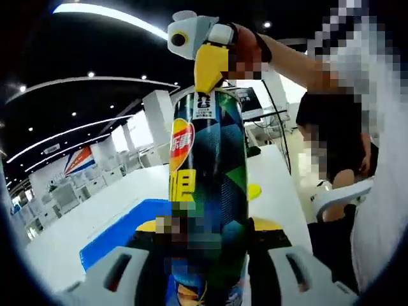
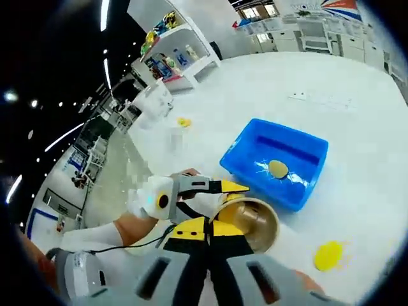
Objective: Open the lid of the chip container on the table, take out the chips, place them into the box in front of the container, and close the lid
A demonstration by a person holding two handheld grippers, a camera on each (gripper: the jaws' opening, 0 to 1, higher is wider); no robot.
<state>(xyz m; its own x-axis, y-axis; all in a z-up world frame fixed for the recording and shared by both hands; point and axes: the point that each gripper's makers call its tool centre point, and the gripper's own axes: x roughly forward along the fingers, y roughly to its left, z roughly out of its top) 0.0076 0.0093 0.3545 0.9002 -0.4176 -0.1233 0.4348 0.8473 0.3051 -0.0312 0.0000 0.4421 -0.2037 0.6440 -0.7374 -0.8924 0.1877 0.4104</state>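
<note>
A white table [image 2: 306,83] carries everything, in a wide hall with dark ceiling, light strips and white shelving [image 2: 175,44] behind; a blue box [image 2: 255,162] sits on the table with one chip [image 2: 278,169] lying in it, and a yellow disc [image 2: 329,255], possibly the lid, lies on the table near the box.

In the left gripper view the left gripper [image 1: 207,255] is clamped around the lower body of the chip container [image 1: 207,172], jaws pressed to either side of the upright tube; the right gripper [image 1: 210,64] reaches its top rim from above, a hand [image 1: 245,54] behind it.

In the right gripper view the right gripper [image 2: 210,252] sits at the container's open foil-lined mouth; its jaws look close together at the rim, though whether they pinch anything I cannot tell.
</note>
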